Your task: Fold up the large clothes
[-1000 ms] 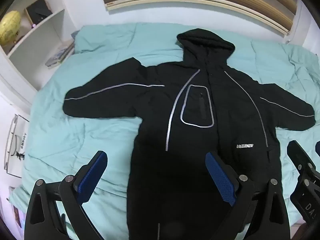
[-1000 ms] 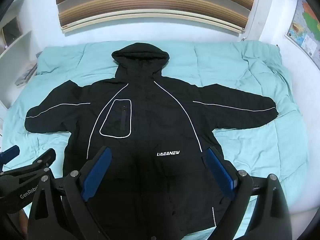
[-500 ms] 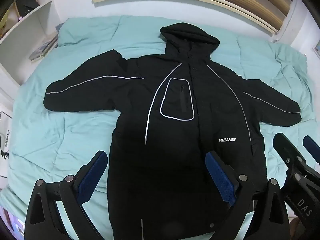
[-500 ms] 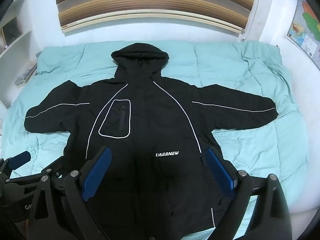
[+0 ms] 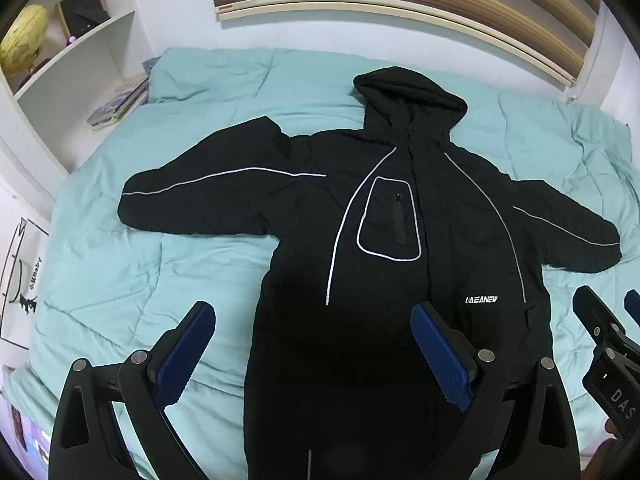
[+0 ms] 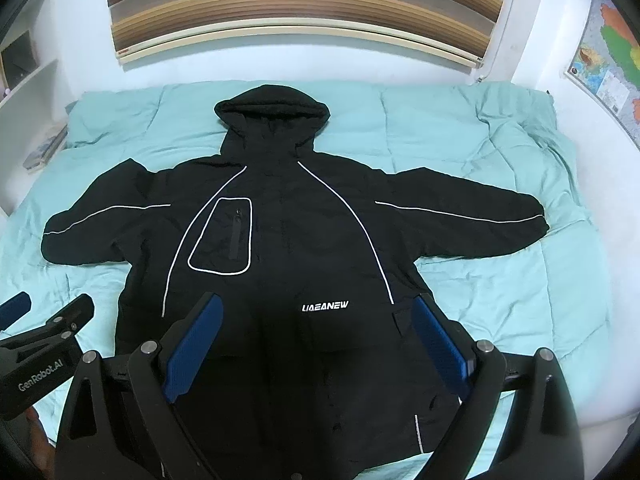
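Observation:
A large black hooded jacket (image 5: pixel 384 248) (image 6: pixel 288 248) with white piping lies flat and face up on a teal duvet, both sleeves spread out sideways and the hood pointing at the far wall. My left gripper (image 5: pixel 312 344) hovers open above the jacket's lower left side, nothing between its blue pads. My right gripper (image 6: pixel 316 332) hangs open over the lower front near the white logo, also empty. Each gripper shows at the edge of the other's view: the right one (image 5: pixel 604 344), the left one (image 6: pixel 44 320). The jacket's hem is hidden behind the gripper bodies.
The teal duvet (image 6: pixel 500 152) covers the whole bed. White shelves (image 5: pixel 80 60) with a yellow globe and books stand at the left. A blind hangs on the far wall, and a map (image 6: pixel 608 64) is on the right wall.
The left wrist view swung right half a second ago and has swung back left, so the left gripper sits again over the jacket's left side. The right gripper barely moved. The jacket lies unchanged.

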`<state>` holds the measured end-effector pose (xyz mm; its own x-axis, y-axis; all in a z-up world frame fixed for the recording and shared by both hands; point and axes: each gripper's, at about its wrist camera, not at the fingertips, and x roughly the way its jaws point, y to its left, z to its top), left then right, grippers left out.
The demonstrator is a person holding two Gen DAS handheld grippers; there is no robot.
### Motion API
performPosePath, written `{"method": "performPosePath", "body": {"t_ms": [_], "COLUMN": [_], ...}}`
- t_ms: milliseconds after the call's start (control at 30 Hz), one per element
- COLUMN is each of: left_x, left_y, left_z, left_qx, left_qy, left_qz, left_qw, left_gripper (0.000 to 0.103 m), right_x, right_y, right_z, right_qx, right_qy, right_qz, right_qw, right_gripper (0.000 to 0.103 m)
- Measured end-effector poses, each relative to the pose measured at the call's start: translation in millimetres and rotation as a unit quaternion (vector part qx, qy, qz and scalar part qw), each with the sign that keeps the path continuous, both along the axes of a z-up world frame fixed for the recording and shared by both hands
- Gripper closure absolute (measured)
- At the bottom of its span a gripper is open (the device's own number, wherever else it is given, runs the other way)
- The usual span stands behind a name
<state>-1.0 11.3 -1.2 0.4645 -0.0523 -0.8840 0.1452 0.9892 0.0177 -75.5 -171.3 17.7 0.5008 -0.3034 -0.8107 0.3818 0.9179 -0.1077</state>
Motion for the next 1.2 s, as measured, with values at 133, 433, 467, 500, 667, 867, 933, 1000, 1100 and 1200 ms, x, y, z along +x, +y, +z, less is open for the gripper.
{"method": "performPosePath", "body": {"t_ms": [133,433,467,500,667,867,933,1000,1100,1200], "left_x": [0,-2,-2,-1,-2,-1,-1,0,0,1], "left_y": [0,2,2,3,8,10,10,9,9,9], "left_z": [-2,-6,-7,-7,-9,-11,-12,-13,-14,-14], "left_qx": [0.001,0.004,0.004,0.003,0.003,-0.003,-0.007,-0.007,-0.007,-0.005], "left_qy": [0.002,0.006,0.007,0.008,0.01,0.015,0.018,0.02,0.02,0.02], "left_qz": [0.004,0.016,0.017,0.019,0.026,0.027,0.025,0.025,0.025,0.025], "left_qw": [1.0,0.9999,0.9998,0.9998,0.9996,0.9995,0.9995,0.9995,0.9995,0.9995], "left_gripper": [0.005,0.005,0.005,0.005,0.005,0.005,0.005,0.005,0.005,0.005], "right_x": [-3,-4,-4,-4,-4,-4,-2,-2,-2,-2], "right_y": [-2,-3,-3,-4,-4,-4,-2,-1,-1,-1], "right_z": [-1,-1,-1,-1,-2,-5,-7,-8,-9,-9], "right_qx": [0.003,0.002,0.003,0.004,0.005,0.007,0.009,0.01,0.01,0.01], "right_qy": [0.001,0.001,0.002,0.003,0.003,0.007,0.01,0.01,0.012,0.012], "right_qz": [-0.001,0.0,0.0,0.001,0.0,0.002,0.002,0.002,0.003,0.003], "right_qw": [1.0,1.0,1.0,1.0,1.0,1.0,1.0,1.0,1.0,1.0], "right_gripper": [0.007,0.007,0.007,0.007,0.007,0.007,0.007,0.007,0.007,0.007]}}
